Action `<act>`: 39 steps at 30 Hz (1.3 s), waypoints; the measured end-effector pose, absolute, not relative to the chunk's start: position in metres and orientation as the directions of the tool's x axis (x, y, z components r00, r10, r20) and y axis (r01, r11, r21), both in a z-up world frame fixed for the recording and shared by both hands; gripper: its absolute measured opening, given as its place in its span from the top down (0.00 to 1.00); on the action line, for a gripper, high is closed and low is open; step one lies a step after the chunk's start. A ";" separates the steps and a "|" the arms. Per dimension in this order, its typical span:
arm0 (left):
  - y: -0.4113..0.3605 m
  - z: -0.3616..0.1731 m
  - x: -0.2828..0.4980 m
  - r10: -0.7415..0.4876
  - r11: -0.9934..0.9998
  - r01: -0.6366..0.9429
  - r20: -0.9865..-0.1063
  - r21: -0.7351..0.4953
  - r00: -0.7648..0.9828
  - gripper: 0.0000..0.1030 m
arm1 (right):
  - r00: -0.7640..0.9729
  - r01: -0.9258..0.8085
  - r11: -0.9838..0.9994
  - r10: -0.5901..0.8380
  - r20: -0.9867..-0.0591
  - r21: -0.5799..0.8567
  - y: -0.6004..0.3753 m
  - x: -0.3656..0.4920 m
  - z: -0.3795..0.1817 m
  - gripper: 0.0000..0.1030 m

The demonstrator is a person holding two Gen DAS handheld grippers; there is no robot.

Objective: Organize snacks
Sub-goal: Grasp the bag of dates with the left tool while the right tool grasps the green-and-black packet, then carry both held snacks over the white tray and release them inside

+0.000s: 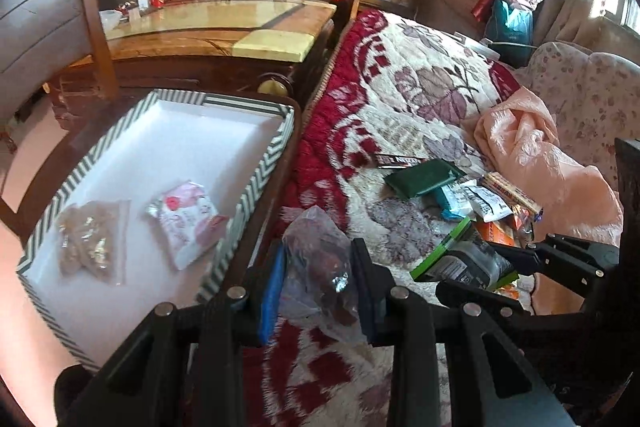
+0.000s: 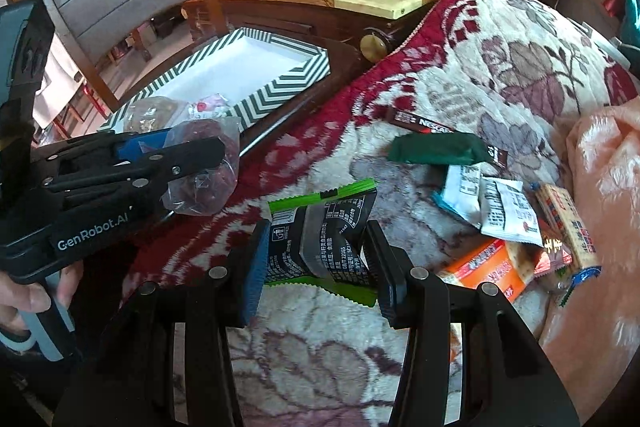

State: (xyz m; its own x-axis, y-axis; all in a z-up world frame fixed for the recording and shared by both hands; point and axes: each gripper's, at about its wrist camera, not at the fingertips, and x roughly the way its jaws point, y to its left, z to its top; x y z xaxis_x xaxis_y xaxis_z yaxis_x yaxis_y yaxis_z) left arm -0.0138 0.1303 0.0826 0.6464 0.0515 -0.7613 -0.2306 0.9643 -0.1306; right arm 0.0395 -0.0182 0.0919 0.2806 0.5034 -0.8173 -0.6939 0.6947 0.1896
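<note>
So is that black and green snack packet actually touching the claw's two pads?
Touching. The right wrist view shows the black and green packet squeezed between both pads of the right gripper, its wrapper creased and lifted off the blanket.

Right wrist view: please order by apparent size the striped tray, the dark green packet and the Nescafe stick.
1. striped tray, largest though farthest away.
2. dark green packet.
3. Nescafe stick, smallest; part of it lies hidden behind the packet.
</note>
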 end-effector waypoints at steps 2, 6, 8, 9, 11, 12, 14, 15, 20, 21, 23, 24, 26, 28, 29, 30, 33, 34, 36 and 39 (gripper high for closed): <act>0.134 0.085 -0.017 0.066 0.963 -0.239 -0.757 -0.122 0.650 0.67 | 0.278 -0.700 0.689 0.506 -0.817 0.188 -0.014 0.038 0.094 0.56; 0.146 0.088 -0.024 0.088 0.957 -0.265 -0.753 -0.117 0.652 0.67 | 0.272 -0.710 0.679 0.510 -0.816 0.188 -0.004 0.036 0.097 0.56; 0.152 0.090 -0.027 0.102 0.954 -0.278 -0.750 -0.112 0.654 0.67 | 0.267 -0.717 0.672 0.511 -0.817 0.186 0.001 0.034 0.098 0.56; 0.154 0.090 -0.029 0.109 0.953 -0.283 -0.748 -0.109 0.654 0.67 | 0.266 -0.720 0.669 0.511 -0.818 0.184 0.004 0.034 0.099 0.56; 0.160 0.092 -0.033 0.122 0.949 -0.297 -0.746 -0.106 0.655 0.67 | 0.262 -0.729 0.660 0.512 -0.818 0.180 0.011 0.032 0.101 0.56; 0.164 0.093 -0.034 0.127 0.946 -0.304 -0.744 -0.108 0.656 0.67 | 0.260 -0.733 0.656 0.514 -0.817 0.179 0.013 0.031 0.102 0.56; 0.170 0.095 -0.037 0.137 0.942 -0.317 -0.741 -0.106 0.657 0.67 | 0.257 -0.744 0.645 0.517 -0.817 0.174 0.020 0.029 0.104 0.56; 0.173 0.095 -0.039 0.143 0.940 -0.324 -0.740 -0.106 0.657 0.67 | 0.256 -0.748 0.641 0.518 -0.817 0.172 0.023 0.028 0.105 0.56; 0.189 0.098 -0.046 0.169 0.928 -0.357 -0.736 -0.106 0.656 0.67 | 0.245 -0.769 0.619 0.520 -0.818 0.162 0.038 0.025 0.109 0.56; 0.192 0.097 -0.047 0.173 0.926 -0.364 -0.736 -0.106 0.655 0.67 | 0.244 -0.773 0.614 0.520 -0.819 0.160 0.041 0.024 0.110 0.56; 0.197 0.096 -0.049 0.181 0.921 -0.376 -0.736 -0.106 0.652 0.67 | 0.240 -0.780 0.606 0.520 -0.820 0.155 0.048 0.024 0.111 0.56; 0.199 0.096 -0.049 0.185 0.919 -0.381 -0.737 -0.106 0.650 0.67 | 0.237 -0.785 0.600 0.521 -0.820 0.154 0.051 0.023 0.112 0.56; 0.205 0.095 -0.052 0.192 0.912 -0.395 -0.737 -0.109 0.648 0.66 | 0.233 -0.793 0.591 0.522 -0.820 0.151 0.057 0.022 0.113 0.56; 0.210 0.095 -0.055 0.198 0.908 -0.405 -0.737 -0.111 0.647 0.66 | 0.226 -0.801 0.580 0.521 -0.823 0.148 0.064 0.020 0.113 0.56; 0.212 0.094 -0.056 0.202 0.905 -0.411 -0.737 -0.111 0.645 0.66 | 0.224 -0.803 0.578 0.521 -0.823 0.147 0.066 0.019 0.113 0.56; 0.215 0.094 -0.057 0.206 0.902 -0.417 -0.738 -0.112 0.643 0.66 | 0.221 -0.806 0.573 0.521 -0.824 0.146 0.069 0.019 0.113 0.56; 0.221 0.092 -0.059 0.214 0.895 -0.432 -0.740 -0.114 0.638 0.66 | 0.213 -0.814 0.563 0.521 -0.827 0.144 0.077 0.018 0.112 0.56; 0.223 0.092 -0.060 0.217 0.893 -0.436 -0.740 -0.113 0.636 0.66 | 0.212 -0.816 0.560 0.521 -0.827 0.144 0.079 0.018 0.112 0.56; 0.227 0.092 -0.062 0.225 0.888 -0.446 -0.742 -0.111 0.632 0.66 | 0.209 -0.819 0.555 0.522 -0.827 0.144 0.084 0.018 0.113 0.56; 0.231 0.091 -0.064 0.234 0.881 -0.460 -0.744 -0.110 0.626 0.67 | 0.204 -0.826 0.546 0.526 -0.826 0.143 0.092 0.018 0.114 0.56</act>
